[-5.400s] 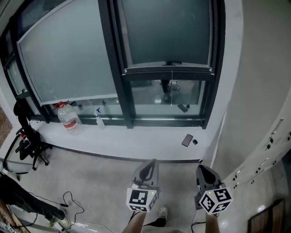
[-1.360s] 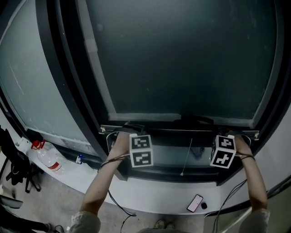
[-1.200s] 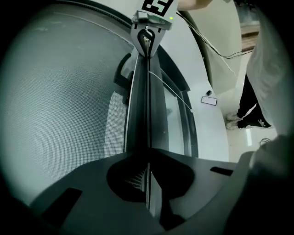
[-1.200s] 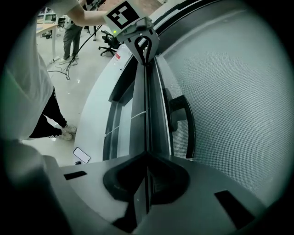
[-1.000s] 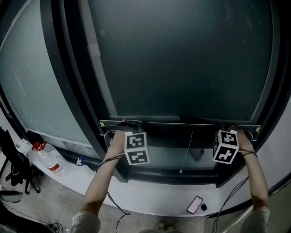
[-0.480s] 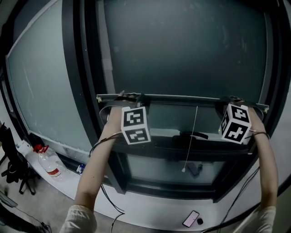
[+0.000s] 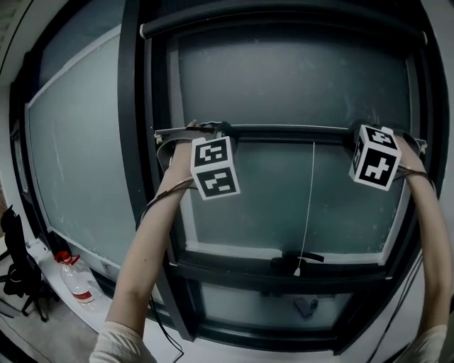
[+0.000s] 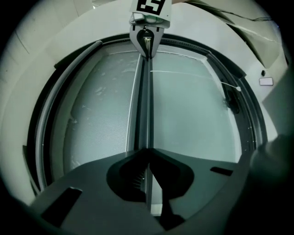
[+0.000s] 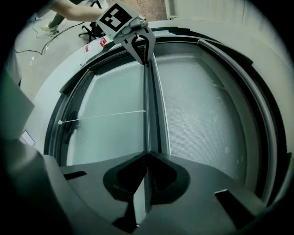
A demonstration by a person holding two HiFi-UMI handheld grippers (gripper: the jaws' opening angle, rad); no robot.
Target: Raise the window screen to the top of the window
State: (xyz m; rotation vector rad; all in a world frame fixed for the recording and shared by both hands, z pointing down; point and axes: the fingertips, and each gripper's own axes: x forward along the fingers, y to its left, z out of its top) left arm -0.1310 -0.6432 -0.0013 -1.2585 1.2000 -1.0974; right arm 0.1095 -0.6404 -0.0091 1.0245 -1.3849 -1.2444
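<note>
Looks finely woven, matt and grainy across the window screen [image 9: 202, 114]. Gleams smooth and metallic along its bottom bar [image 7: 284, 130]. Reads as matt dark plastic on the left gripper [image 8: 147, 153] and right gripper [image 9: 147, 156].

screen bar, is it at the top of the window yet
No, in the head view the screen bar sits well below the window's top rail, with a wide gap between them.

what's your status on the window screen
Left gripper and right gripper shut on screen bar. Bar short of top frame. Pull cord dangling, nothing blocking.
</note>
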